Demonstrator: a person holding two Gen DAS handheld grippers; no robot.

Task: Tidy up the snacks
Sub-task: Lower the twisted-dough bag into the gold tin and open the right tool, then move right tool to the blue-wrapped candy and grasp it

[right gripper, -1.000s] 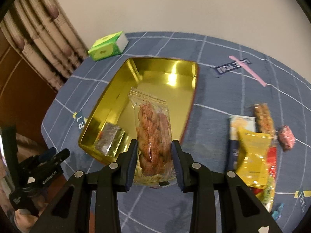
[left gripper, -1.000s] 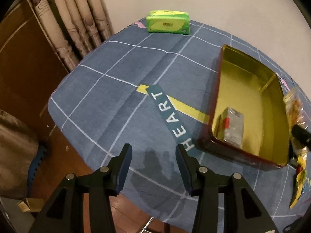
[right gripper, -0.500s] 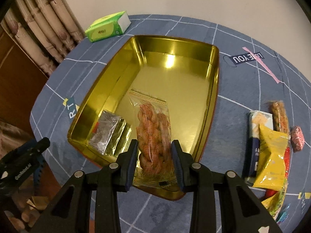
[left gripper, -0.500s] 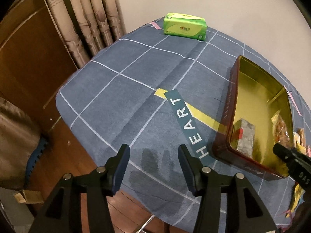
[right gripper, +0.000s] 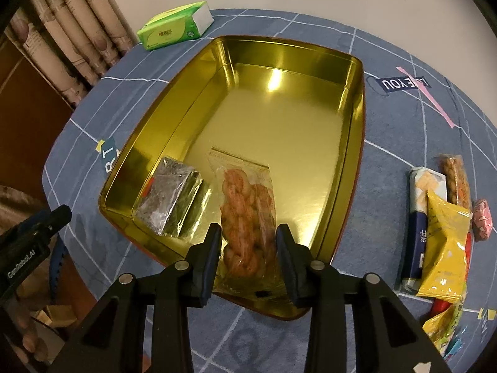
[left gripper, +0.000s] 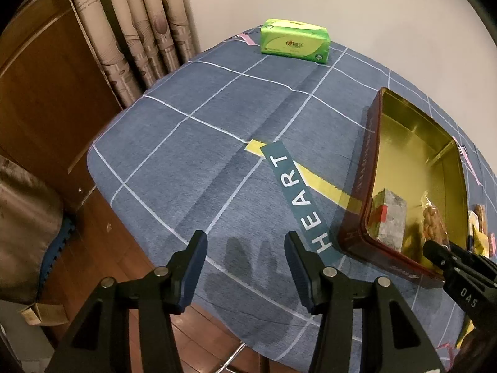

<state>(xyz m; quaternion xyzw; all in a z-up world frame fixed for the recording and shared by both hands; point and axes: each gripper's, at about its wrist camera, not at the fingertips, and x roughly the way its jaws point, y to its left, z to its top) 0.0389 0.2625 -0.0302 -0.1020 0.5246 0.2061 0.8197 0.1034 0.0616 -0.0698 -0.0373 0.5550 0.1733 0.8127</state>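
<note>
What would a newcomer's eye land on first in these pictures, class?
Probably the shiny gold tin in the middle of the blue checked tablecloth. The right gripper is opening around a clear bag of twisted snacks at the tin's near end. A bright green tissue pack sits at the far edge.

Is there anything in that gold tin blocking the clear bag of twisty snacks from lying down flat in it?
Nothing visible does. The clear snack bag sits between the right tool's opening jaws, over the gold tin's near end. The only other item inside, a silver packet, lies to its left, apart from it. The floor ahead is bare.
</note>
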